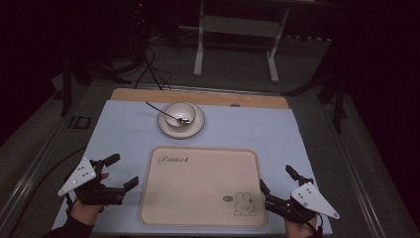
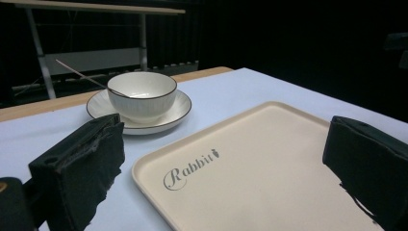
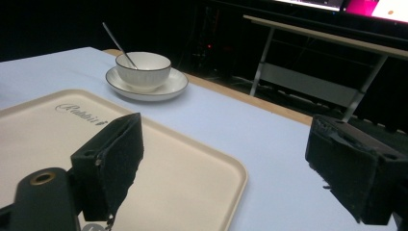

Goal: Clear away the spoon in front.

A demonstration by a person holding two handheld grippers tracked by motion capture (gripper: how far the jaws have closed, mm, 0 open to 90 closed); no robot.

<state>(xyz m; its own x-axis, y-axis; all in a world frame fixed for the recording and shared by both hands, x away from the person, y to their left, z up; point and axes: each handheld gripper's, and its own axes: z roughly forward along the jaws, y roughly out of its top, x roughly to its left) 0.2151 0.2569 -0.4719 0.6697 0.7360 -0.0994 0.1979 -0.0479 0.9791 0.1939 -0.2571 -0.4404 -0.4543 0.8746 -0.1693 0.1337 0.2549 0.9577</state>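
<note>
Here, the left gripper (image 1: 119, 171) at lower left and the right gripper (image 1: 277, 184) at lower right gape wide, holding nothing, flanking a cream tray (image 1: 198, 218) on the pale blue tablecloth (image 1: 124, 129). Above centre, a white bowl (image 1: 180, 114) holding a spoon (image 1: 163, 111) sits on a saucer (image 1: 166, 128). Beyond lies a dark room.

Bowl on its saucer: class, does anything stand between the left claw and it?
Nothing visible does. The left claw is open at the tray's left edge, and bare blue cloth runs from it up to the bowl on its saucer.
</note>
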